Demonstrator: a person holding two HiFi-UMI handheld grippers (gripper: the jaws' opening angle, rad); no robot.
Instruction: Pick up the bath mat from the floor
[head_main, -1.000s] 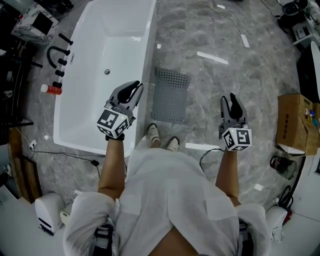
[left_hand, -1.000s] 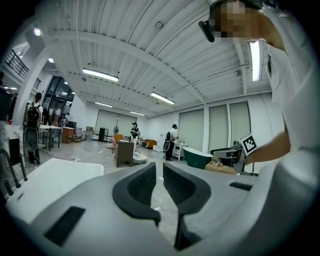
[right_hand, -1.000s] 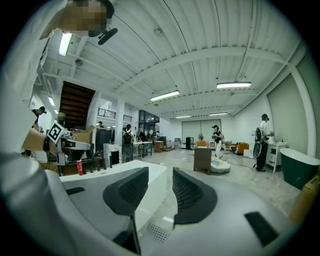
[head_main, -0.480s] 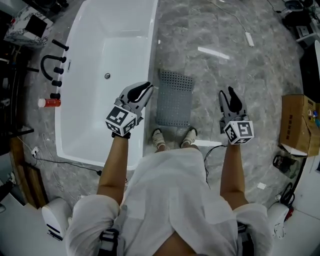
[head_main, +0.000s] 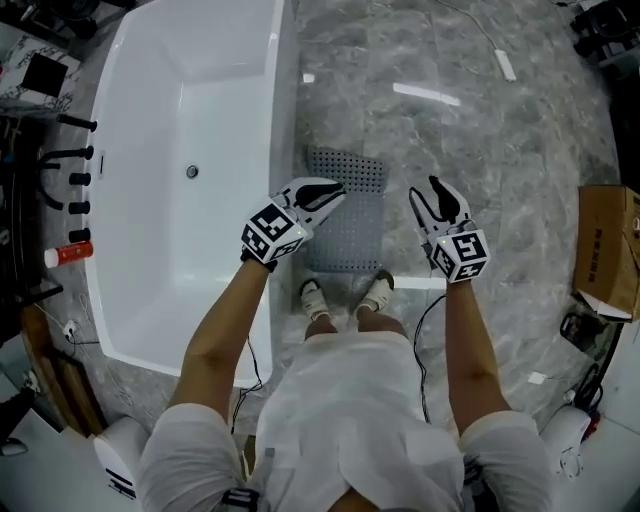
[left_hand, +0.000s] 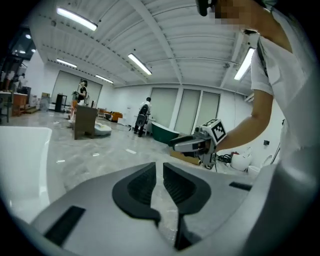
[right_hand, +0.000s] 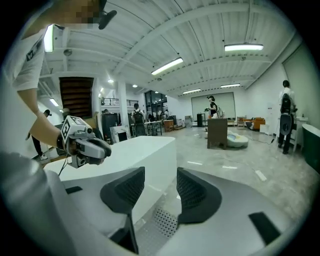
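Both grippers have drawn inward and forward, and the person has stepped up, so the white shoes (head_main: 315, 297) now stand at the near edge of the grey perforated rubber bath mat (head_main: 350, 215). It lies flat on the grey marbled floor (head_main: 480, 150) at the centre of the head view, just beside the white rectangular bathtub (head_main: 283, 120) filling the upper left. The left gripper (head_main: 325, 190) hangs over the mat's left edge, jaws clenched on nothing. The right gripper (head_main: 437, 200) hangs to the mat's right, its jaws opening and empty, the mat showing far below them. A good pick probably means spreading the left jaws too, lowering to the mat's corners, working one jaw under the thin edge, and keeping the shoes off it before lifting.
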